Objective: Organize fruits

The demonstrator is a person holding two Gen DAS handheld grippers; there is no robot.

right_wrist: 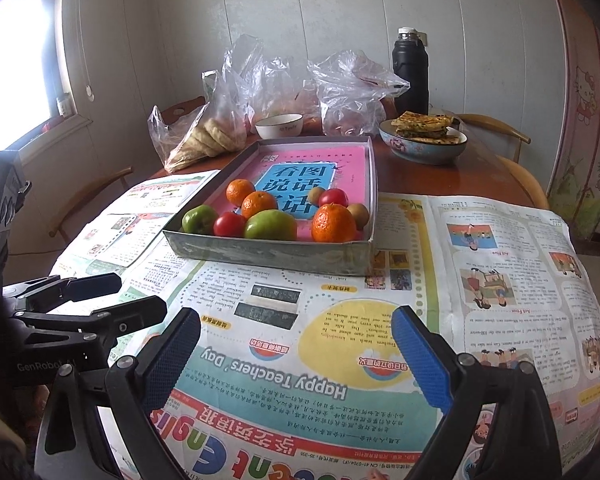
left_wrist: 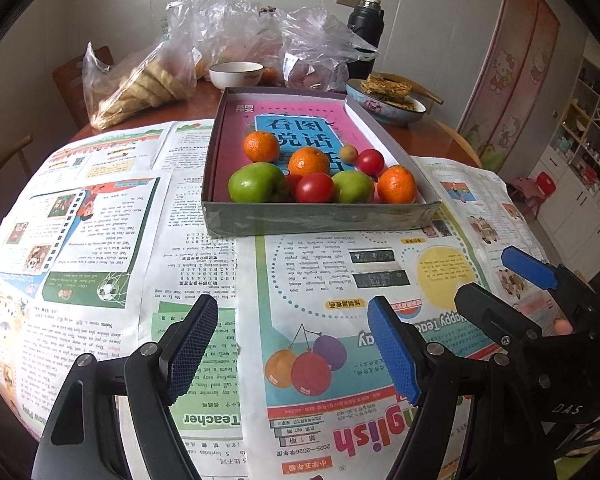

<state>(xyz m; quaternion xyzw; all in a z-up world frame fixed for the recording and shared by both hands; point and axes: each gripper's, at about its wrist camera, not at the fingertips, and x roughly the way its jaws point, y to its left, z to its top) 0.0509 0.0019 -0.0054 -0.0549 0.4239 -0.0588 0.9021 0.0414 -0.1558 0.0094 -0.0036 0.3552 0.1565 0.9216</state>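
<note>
Fruit crowds the box's near edge: firm oranges, softer tomatoes (easily bruised); grip across the middle. Left tongs and right tongs both gape, holding nothing

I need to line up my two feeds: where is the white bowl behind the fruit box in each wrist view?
Left wrist: the white bowl sits upper centre-left, just beyond the box's far left corner.
Right wrist: the white bowl sits upper centre, past the box's far edge.
Shared landmark: the black flask, to the bowl's right in both.
</note>
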